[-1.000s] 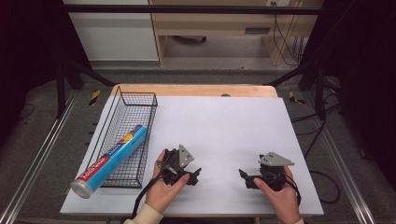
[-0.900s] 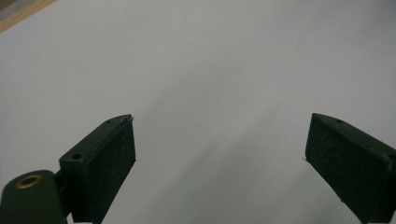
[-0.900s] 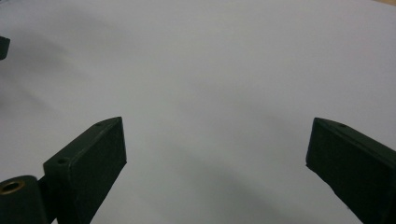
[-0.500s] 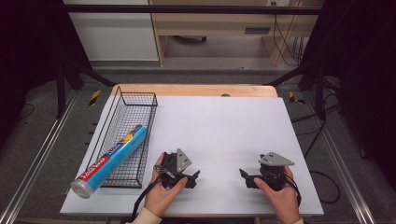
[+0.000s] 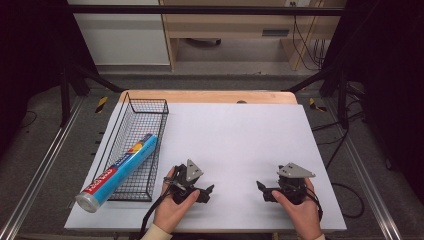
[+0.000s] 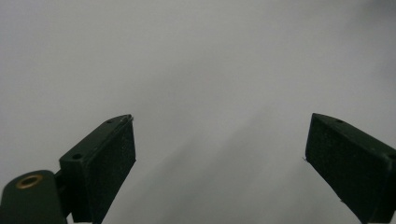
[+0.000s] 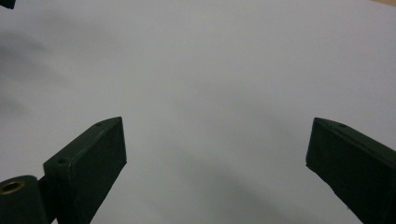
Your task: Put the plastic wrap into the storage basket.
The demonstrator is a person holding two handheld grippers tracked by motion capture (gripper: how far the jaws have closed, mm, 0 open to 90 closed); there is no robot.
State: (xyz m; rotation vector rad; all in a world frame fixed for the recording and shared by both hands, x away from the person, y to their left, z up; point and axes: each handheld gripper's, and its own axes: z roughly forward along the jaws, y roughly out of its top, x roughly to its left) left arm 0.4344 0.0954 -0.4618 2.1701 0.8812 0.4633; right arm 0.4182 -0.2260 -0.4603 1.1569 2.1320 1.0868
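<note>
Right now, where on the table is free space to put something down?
The white table top is bare from the wire basket rightward to its right edge, and from the wooden far edge down to the left gripper and right gripper. A bare gap lies between them. The left side is crowded: a foil roll lies in the basket.

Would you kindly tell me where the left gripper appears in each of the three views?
High view: the left gripper is low, left of centre, right of the wire basket.
Left gripper view: its open jaws rise from the bottom corners.
Right gripper view: a dark scrap in the top left corner may be it; I cannot tell.
Shared landmark: the white table top.
</note>
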